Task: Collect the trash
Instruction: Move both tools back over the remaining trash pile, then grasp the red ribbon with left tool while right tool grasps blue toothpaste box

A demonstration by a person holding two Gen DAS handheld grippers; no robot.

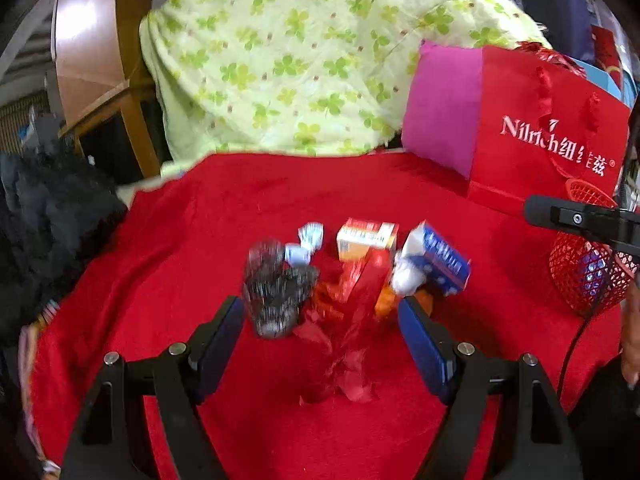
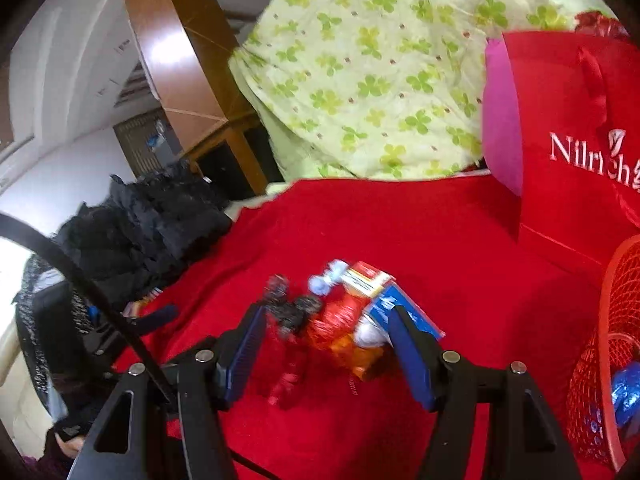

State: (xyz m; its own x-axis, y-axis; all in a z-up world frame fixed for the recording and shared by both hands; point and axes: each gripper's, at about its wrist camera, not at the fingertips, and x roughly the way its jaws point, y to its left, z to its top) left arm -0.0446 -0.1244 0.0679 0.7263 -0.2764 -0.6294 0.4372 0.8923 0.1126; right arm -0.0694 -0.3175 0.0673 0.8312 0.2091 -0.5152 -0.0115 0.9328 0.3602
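- Left gripper (image 1: pixel 322 320): jaws spread wide, nothing between the pads.
- Right gripper (image 2: pixel 326 334): jaws spread wide, tilted downward.

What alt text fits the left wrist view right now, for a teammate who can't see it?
The open left claw hovers over a small trash pile on a red cloth: crumpled wrappers and small cartons. A red mesh basket sits at right, before a red gift bag.

Both wrist views look down and forward, from close above, at the trash pile (image 1: pixel 352 280) (image 2: pixel 348 316) on the red cloth (image 1: pixel 280 200) (image 2: pixel 400 232). The right view sits nearer the basket (image 2: pixel 608 360); both share the red bag (image 1: pixel 540 128) (image 2: pixel 568 140) behind the pile.
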